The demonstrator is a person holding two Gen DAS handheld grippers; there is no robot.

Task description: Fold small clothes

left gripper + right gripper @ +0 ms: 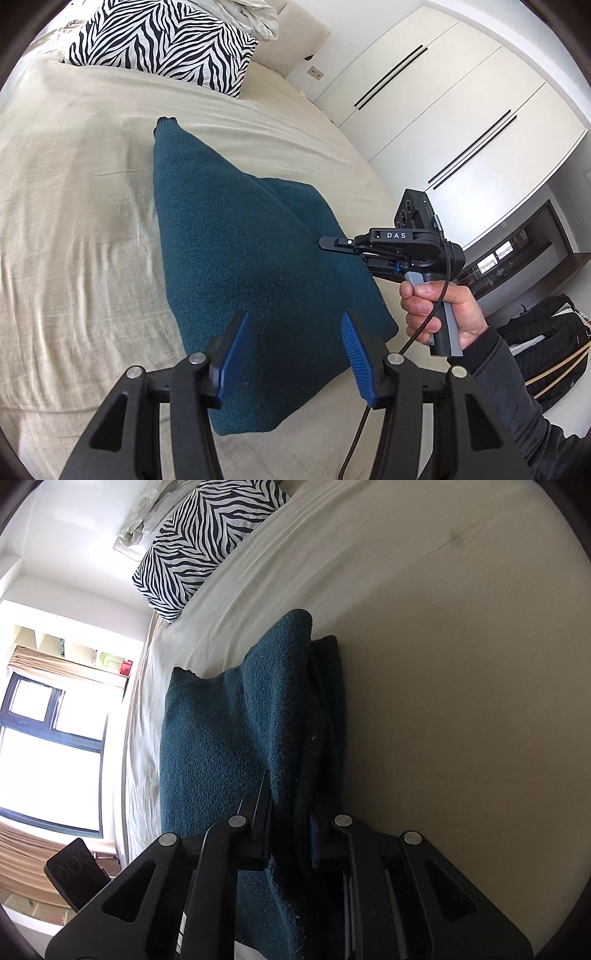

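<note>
Dark-teal knitted garment (236,236) on the cream-sheeted bed (74,177) looks soft, limp and light; right hand-held gripper (291,834) pinches its folded edge, a sound hold, while left hand-held gripper (293,354) hovers half-open, empty.

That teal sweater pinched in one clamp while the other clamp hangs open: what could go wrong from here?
1. Only the right gripper pinches a thick bunched ridge of the sweater; pulling may drag the layers apart and spoil the fold.
2. The left gripper is open over the near edge, holding nothing, so that end may slide on the bedsheet.
3. The cable hangs by the hand and could snag.
</note>
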